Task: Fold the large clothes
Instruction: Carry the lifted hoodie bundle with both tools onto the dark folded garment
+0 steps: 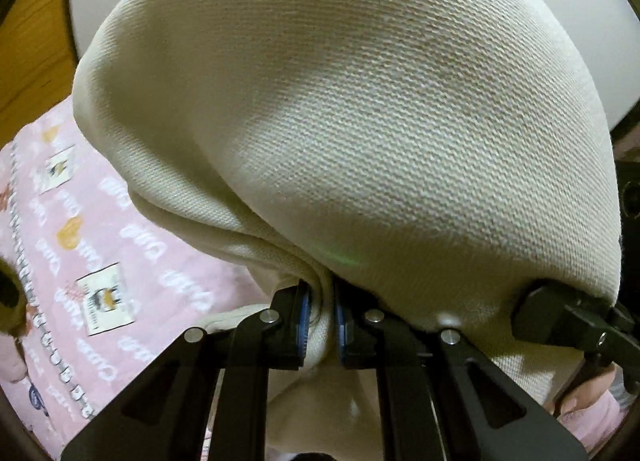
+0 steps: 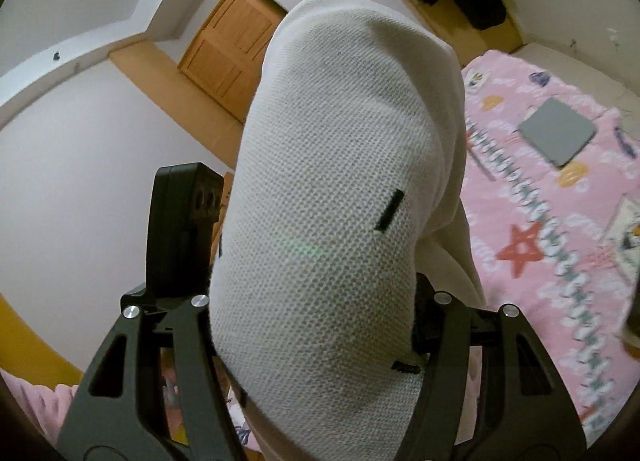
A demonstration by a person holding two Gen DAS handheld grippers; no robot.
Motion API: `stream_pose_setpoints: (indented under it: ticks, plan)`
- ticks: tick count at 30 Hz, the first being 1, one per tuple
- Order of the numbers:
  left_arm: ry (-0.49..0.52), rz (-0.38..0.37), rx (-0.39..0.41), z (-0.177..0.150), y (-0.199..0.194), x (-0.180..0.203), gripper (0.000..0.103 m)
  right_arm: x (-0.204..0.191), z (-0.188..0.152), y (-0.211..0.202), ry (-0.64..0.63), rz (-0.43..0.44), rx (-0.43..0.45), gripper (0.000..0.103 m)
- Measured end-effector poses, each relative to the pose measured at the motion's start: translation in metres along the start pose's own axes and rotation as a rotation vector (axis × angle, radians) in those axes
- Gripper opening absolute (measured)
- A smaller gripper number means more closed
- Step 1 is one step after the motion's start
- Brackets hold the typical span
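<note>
Two grippers engaged with cream knit garment (image 1: 360, 109), lifted above pink bedspread (image 1: 132, 245). Left gripper (image 1: 320, 319) clamped on bunched fold, lower centre. Right gripper (image 2: 316, 325) draped; jaw state cannot be told. Even tension advised; fabric kept clear of bed.

Soft indoor light; green flare spot; blurred, fisheye-curved edges

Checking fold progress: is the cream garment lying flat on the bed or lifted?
Lifted: the cream garment hangs bunched from the left hand-held gripper, above the pink bedsheet.
</note>
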State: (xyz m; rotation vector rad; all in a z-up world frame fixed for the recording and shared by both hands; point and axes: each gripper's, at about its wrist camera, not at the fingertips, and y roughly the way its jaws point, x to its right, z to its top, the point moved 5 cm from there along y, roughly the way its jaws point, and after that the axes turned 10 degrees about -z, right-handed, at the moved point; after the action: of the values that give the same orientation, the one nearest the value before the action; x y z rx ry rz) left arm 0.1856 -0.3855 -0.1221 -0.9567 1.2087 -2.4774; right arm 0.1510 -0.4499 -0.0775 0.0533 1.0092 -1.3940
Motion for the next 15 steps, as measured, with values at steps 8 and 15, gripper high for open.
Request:
stream_pose_setpoints:
  ticks: [8, 15]
  plan:
    - [0.112, -0.001, -0.043, 0.028, 0.062, 0.124, 0.008, 0.086, 0.025, -0.114, 0.095, 0.009, 0.051, 0.061]
    - [0.171, 0.036, -0.122, 0.063, 0.179, 0.204, 0.008, 0.228, 0.035, -0.177, 0.257, 0.118, 0.079, 0.061]
